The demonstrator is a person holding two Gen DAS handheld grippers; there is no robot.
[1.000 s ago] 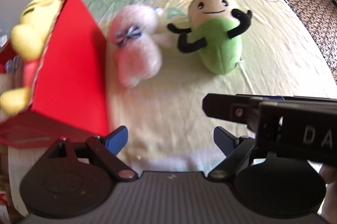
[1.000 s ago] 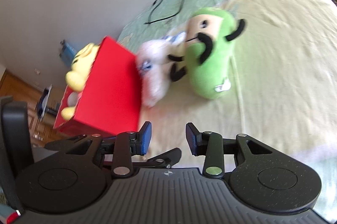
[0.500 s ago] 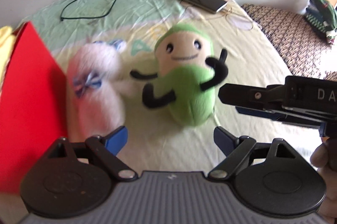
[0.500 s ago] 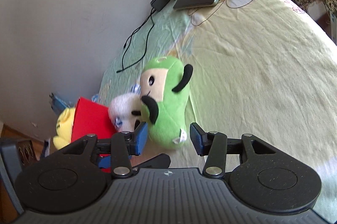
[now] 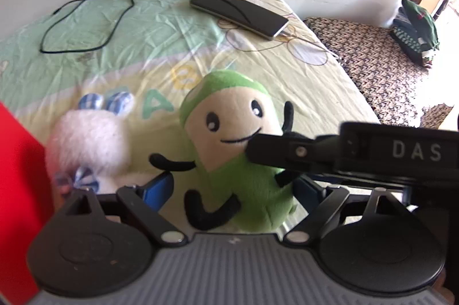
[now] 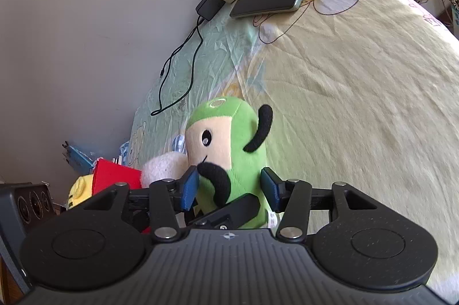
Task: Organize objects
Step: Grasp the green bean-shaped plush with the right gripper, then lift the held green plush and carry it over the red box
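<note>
Green plush doll with black limbs (image 5: 235, 161) is lying on the pale bedsheet (image 6: 358, 104), sitting between the spread, unclenched fingers of both the left gripper (image 5: 233, 188) and right gripper (image 6: 229, 186).

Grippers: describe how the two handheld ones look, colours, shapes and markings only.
Both match. The left gripper and right gripper each have a ribbed dark grey body, two round black discs, black linkage bars with silver pivot pins, and blue pads on the fingers. In the left wrist view the right gripper's black side carries the white letters "DAS". No sleeves or cables show.
</note>
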